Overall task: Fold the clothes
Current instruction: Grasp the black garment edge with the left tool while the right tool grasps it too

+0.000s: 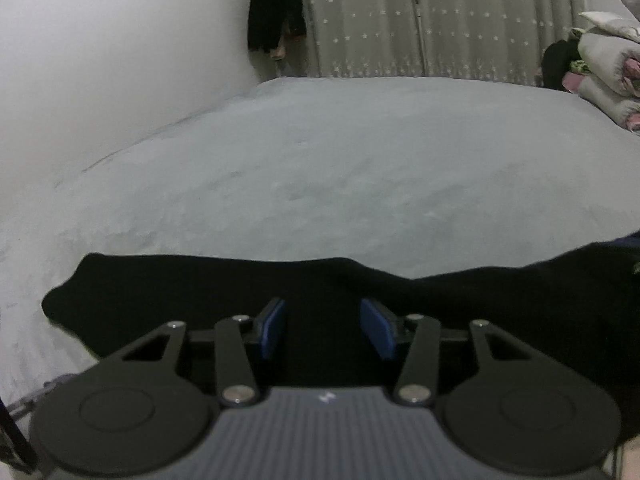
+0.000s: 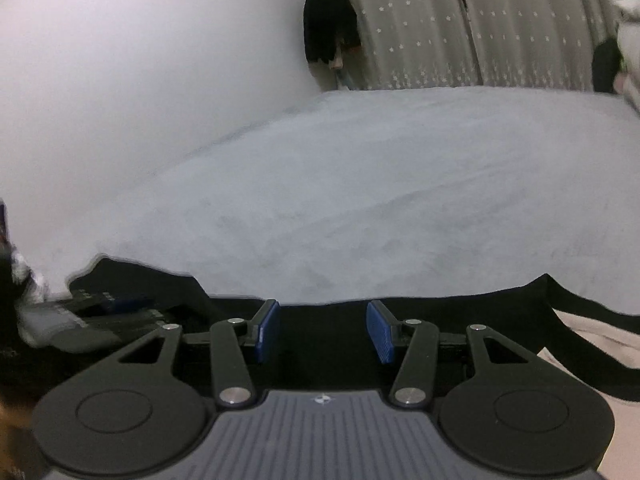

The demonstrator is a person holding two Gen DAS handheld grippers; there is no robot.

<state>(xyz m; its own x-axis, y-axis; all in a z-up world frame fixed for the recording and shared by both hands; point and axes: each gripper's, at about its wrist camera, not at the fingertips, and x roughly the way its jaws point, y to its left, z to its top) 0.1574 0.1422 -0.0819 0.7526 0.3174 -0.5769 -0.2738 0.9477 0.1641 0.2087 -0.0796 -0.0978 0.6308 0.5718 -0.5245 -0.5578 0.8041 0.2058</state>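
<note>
Both the left gripper (image 1: 323, 328) and right gripper (image 2: 324, 330) are hovering with jaws parted, grasping nothing, over the black garment (image 1: 192, 300) lying along the bed's (image 1: 360, 168) near edge, seemingly lining up on its edge for a fold

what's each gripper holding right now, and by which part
Nothing is visibly held: both the left gripper and right gripper are open over the black garment.
</note>
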